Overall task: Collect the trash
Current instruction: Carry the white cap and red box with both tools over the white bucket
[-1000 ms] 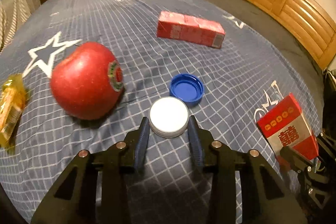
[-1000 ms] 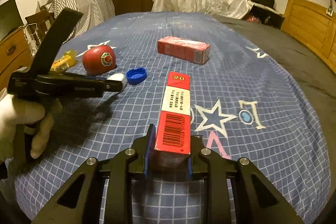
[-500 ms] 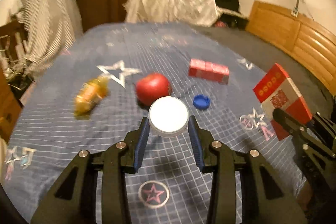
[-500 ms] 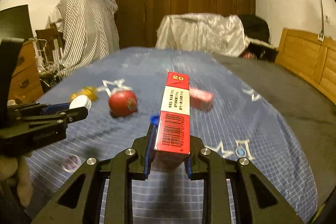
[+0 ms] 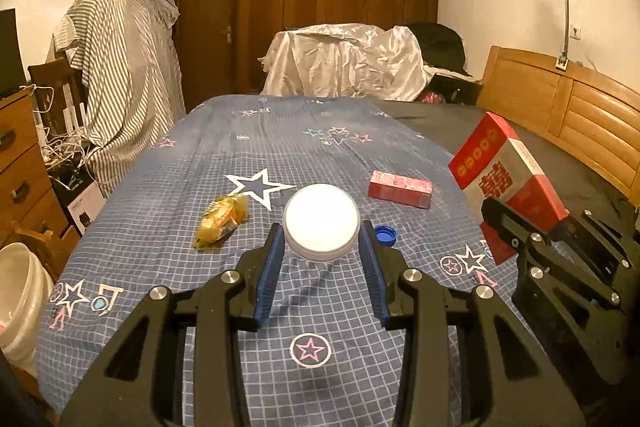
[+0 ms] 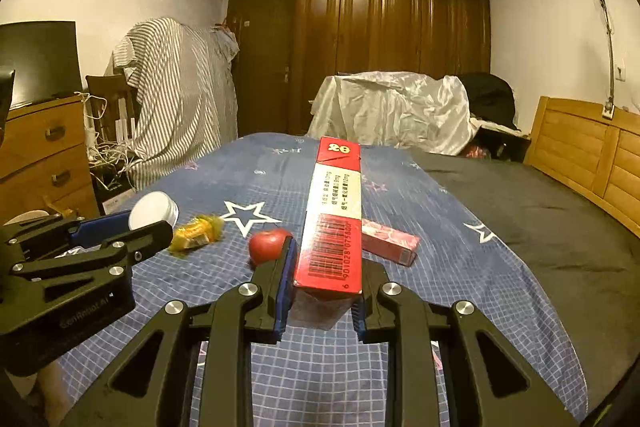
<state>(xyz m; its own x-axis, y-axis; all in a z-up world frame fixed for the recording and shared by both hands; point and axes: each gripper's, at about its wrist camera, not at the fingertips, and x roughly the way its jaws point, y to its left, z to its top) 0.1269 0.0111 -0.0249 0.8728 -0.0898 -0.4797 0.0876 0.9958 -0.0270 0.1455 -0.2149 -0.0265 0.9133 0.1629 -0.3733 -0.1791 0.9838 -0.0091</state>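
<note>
Left wrist view: my left gripper is clamped on a white round lid, held up off the bed.
Right wrist view: my right gripper pinches a tall red carton by its barcode end, lifted clear of the bedspread.
On the bed: a yellow wrapper lies left of the lid; a blue bottle cap sits just right of my left fingers.
Farther back: a flat red box rests on the blue checked cover.
Apple: on the bed, just left of the carton.
Floor, left: a white bucket.
</note>
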